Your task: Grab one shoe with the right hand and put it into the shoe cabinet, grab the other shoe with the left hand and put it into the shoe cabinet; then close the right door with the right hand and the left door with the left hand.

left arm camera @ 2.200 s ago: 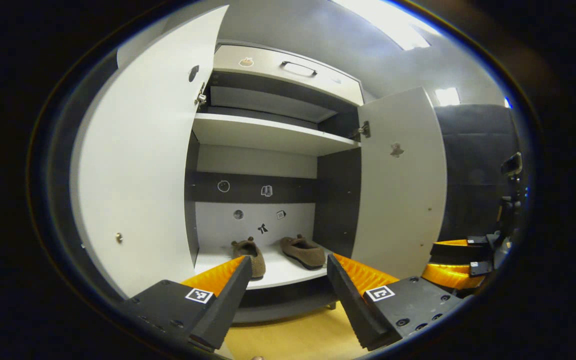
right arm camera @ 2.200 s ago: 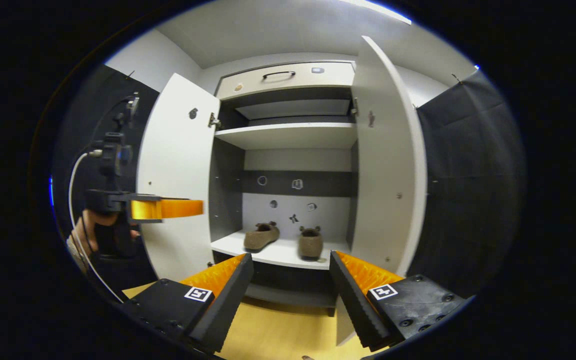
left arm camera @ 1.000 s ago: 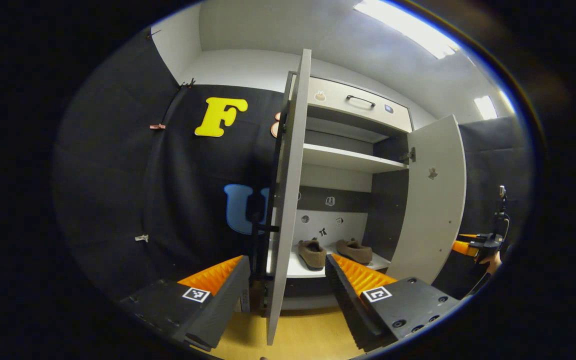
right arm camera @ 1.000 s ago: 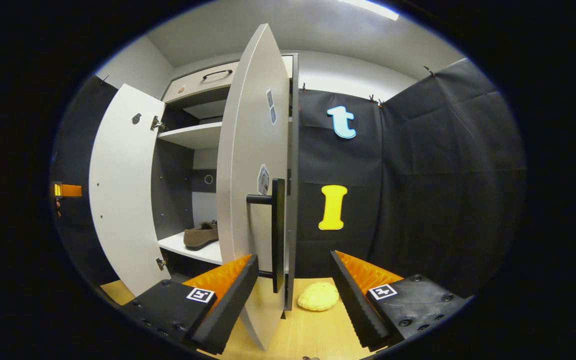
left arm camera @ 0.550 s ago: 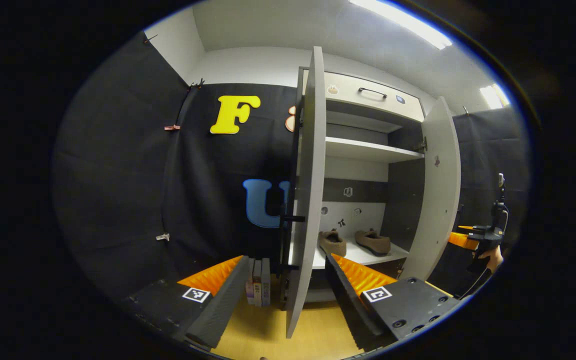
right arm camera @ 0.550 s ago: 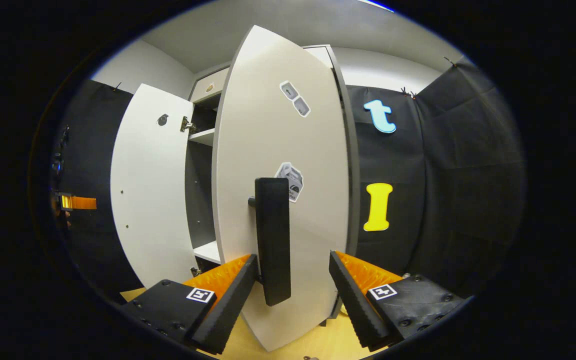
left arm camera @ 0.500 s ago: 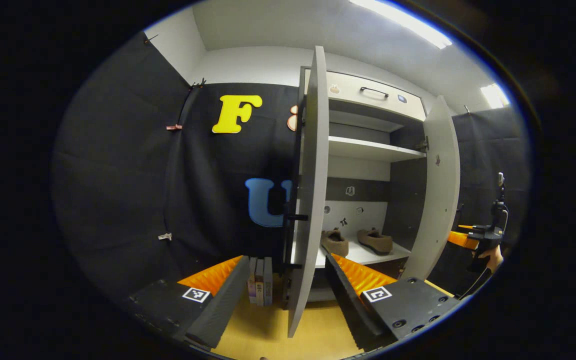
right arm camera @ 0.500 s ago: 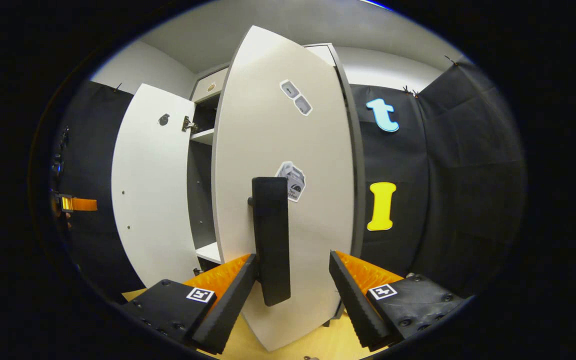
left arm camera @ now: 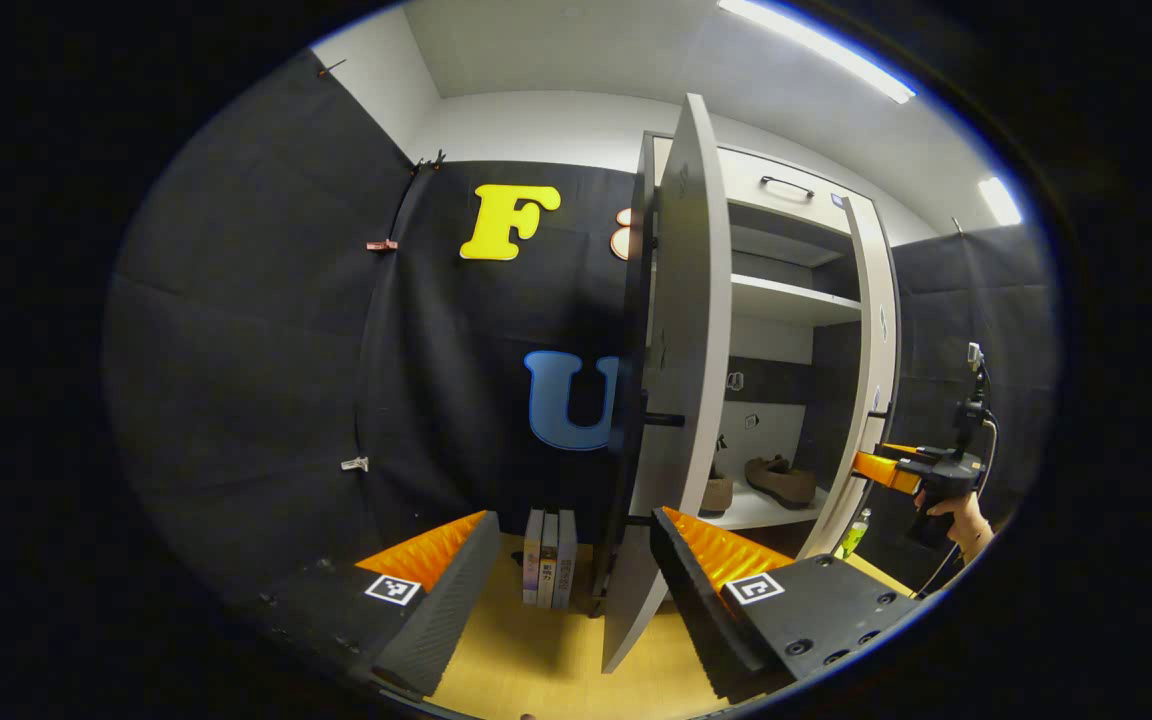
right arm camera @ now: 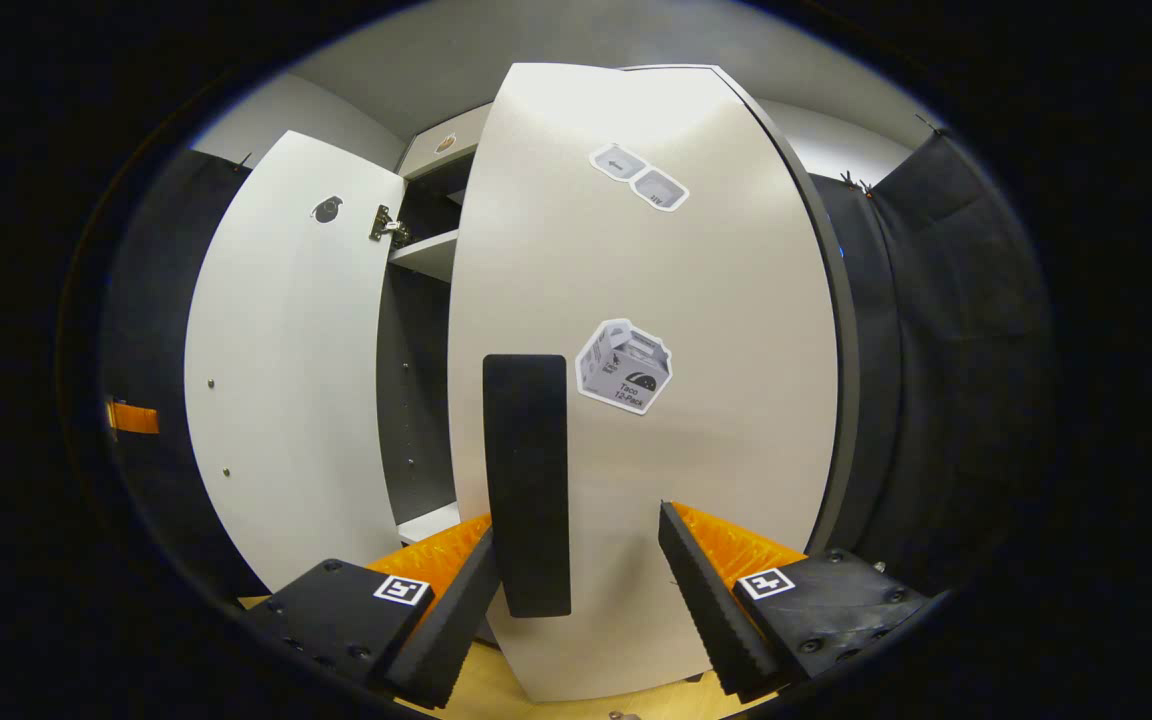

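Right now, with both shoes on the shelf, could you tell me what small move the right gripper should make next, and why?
Probably keep pushing the right door toward the cabinet. The open right gripper sits at its black handle, and the door stands partly open: both brown shoes show through the gap, and the left door is wide open, waiting for the left gripper.

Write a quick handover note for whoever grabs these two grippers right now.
Left gripper: open, empty, pointed at the left door's edge.
Right gripper: open, at the right door, its black handle between the fingers, not clamped.
Both shoes sit on the cabinet's bottom shelf, so that part is done.
Both doors are only partly shut.
Left to do: push the right door shut with the right gripper, then the left door with the left.
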